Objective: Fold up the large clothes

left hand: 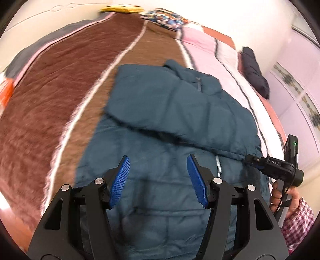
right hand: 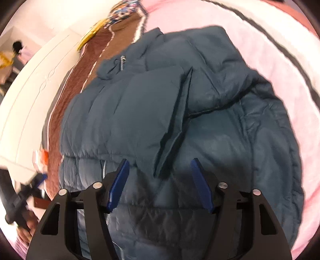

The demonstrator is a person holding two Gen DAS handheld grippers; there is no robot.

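A teal puffer jacket (left hand: 170,112) lies on the bed, one sleeve folded across its front. Its zipper (left hand: 218,166) shows near the hem. My left gripper (left hand: 158,162) is open and empty, hovering over the jacket's lower part. The right gripper shows at the right edge of the left wrist view (left hand: 268,163), held in a hand. In the right wrist view the jacket (right hand: 200,120) fills the frame, its collar and zip pull (right hand: 123,60) at the far end. My right gripper (right hand: 160,166) is open and empty above the folded sleeve's cuff.
The bed has a brown striped blanket (left hand: 60,100) on the left and a pink one (right hand: 280,60) on the right. A dark folded garment (left hand: 254,70) and patterned cloth (left hand: 166,19) lie at the far end. A white headboard (right hand: 30,100) is at the left.
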